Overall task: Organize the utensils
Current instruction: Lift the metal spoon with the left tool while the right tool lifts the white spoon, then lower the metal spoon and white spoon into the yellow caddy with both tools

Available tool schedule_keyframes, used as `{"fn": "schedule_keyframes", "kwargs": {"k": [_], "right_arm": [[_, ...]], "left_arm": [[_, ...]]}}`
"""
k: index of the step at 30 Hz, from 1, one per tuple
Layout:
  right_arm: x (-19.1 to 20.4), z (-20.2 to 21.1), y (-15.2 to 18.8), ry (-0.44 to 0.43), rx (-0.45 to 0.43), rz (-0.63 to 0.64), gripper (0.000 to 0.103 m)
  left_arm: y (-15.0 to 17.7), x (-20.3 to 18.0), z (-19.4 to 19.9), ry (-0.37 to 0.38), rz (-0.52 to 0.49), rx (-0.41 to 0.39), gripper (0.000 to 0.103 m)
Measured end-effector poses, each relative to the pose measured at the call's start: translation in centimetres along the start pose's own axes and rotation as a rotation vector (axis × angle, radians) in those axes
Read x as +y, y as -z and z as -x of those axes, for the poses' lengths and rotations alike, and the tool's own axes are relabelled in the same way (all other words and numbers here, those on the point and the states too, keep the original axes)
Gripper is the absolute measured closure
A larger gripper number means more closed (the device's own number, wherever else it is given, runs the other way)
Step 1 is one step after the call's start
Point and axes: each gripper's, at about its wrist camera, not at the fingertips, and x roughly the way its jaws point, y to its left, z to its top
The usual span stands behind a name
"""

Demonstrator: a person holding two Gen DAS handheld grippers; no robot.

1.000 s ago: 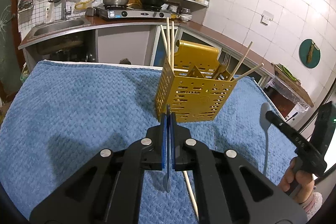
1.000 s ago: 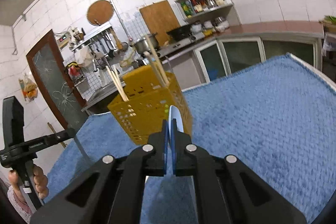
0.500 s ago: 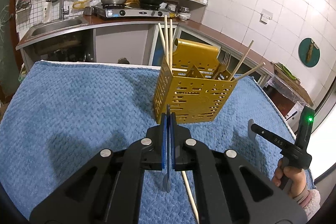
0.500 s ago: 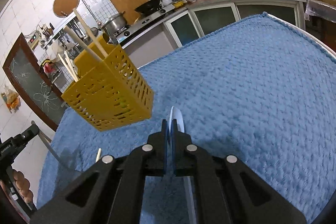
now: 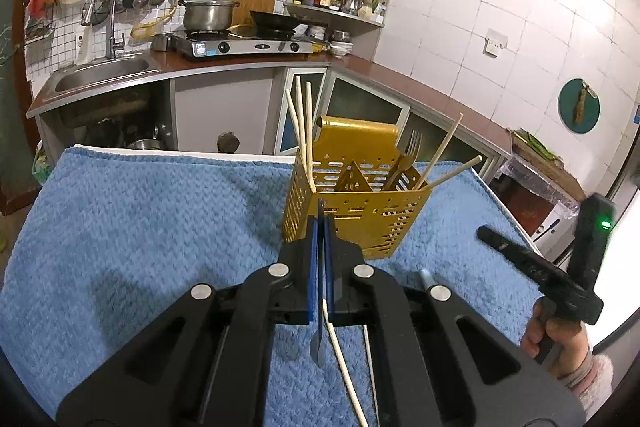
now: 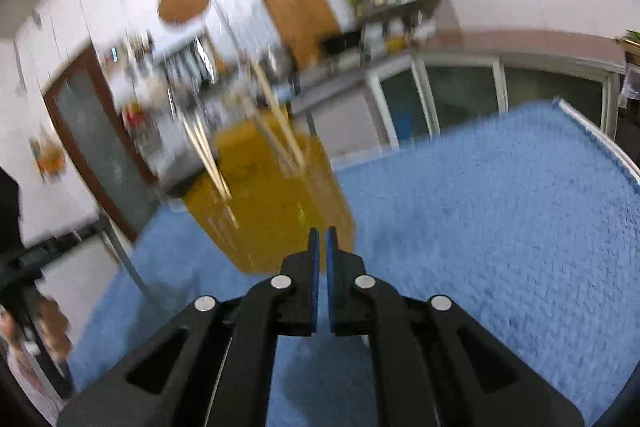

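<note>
A yellow perforated utensil caddy (image 5: 352, 215) stands on the blue towel (image 5: 140, 227) and holds several chopsticks (image 5: 306, 123) and a fork (image 5: 410, 151). My left gripper (image 5: 320, 223) sits just in front of it, shut on a thin metal utensil (image 5: 319, 343) seen edge-on. A pale chopstick (image 5: 340, 351) lies on the towel beneath that gripper. A grey handle (image 5: 425, 275) lies beside it, mostly hidden. My right gripper (image 6: 320, 239) points at the blurred caddy (image 6: 272, 211), its pads nearly touching with nothing visible between them. In the left wrist view the right gripper (image 5: 486, 233) hovers at the right.
The towel covers a table whose far edge (image 5: 180, 153) faces a kitchen counter with a sink (image 5: 100, 75) and a stove (image 5: 240, 45). A hand (image 5: 560, 339) holds the right gripper's handle. Open towel (image 6: 500, 227) spreads to the right of the caddy.
The pale spoon seen between the right pads earlier is no longer there. The right gripper has swung back toward the caddy, blurring its view. The left gripper has hardly moved.
</note>
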Motion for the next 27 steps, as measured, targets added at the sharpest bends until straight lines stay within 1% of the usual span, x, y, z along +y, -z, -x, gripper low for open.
{"fn": "schedule_keyframes", "kwargs": {"k": [1,2,3,5,8,9,10,11,13,15,18,20,21,22,24,27], "right_arm": [[-0.2,-0.7,0.2,0.022,0.043,0.01,0.1],[-0.4,-1.1,0.3,0.049,0.063,0.025,0.099],[-0.6,-1.6,0.6,0.074,0.088,0.046,0.096],[-1.1,-2.5,1.2,0.083,0.128,0.047,0.096],[-1.6,-3.8,1.9,0.123,0.189,0.065,0.095],[-1.6,-4.5,2.1,0.137,0.222,0.073,0.078],[-1.6,-4.8,2.2,0.148,0.236,0.079,0.053],[-1.6,-4.9,2.2,0.163,0.239,0.09,0.05],[-1.0,-5.2,2.3,0.188,0.251,0.121,0.05],[-0.4,-5.9,2.1,0.193,0.297,0.145,0.05],[0.4,-7.3,2.5,0.247,0.368,0.202,0.051],[0.5,-8.0,2.6,0.269,0.401,0.211,0.053],[0.5,-8.5,2.6,0.278,0.423,0.211,0.057],[0.5,-8.6,2.7,0.281,0.434,0.212,0.064],[0.4,-9.0,2.9,0.29,0.457,0.211,0.071],[0.5,-9.1,2.8,0.29,0.457,0.208,0.071]], "left_arm": [[0.1,0.0,-0.1,0.0,-0.003,0.005,0.101],[0.2,0.0,-0.3,-0.001,-0.005,0.009,0.101],[0.3,0.0,-0.5,-0.001,-0.003,0.013,0.101],[0.5,0.2,-0.9,0.0,0.003,0.031,0.101],[0.8,0.3,-1.4,-0.003,0.002,0.048,0.101],[0.9,0.3,-1.5,-0.005,0.001,0.054,0.101],[1.0,0.3,-1.6,-0.005,-0.001,0.057,0.101],[1.1,0.4,-1.6,-0.005,-0.002,0.06,0.101],[1.2,0.4,-1.7,-0.006,-0.004,0.062,0.101],[1.2,0.4,-1.8,-0.006,-0.005,0.067,0.101],[1.3,0.3,-2.0,-0.005,-0.005,0.074,0.101],[1.4,0.2,-2.1,-0.005,-0.007,0.078,0.101],[1.4,0.2,-2.2,-0.005,-0.008,0.08,0.101],[1.4,0.1,-2.2,-0.005,-0.009,0.082,0.101],[1.5,0.1,-2.2,-0.006,-0.013,0.084,0.101],[1.4,0.1,-2.4,-0.008,-0.014,0.087,0.101]]}}
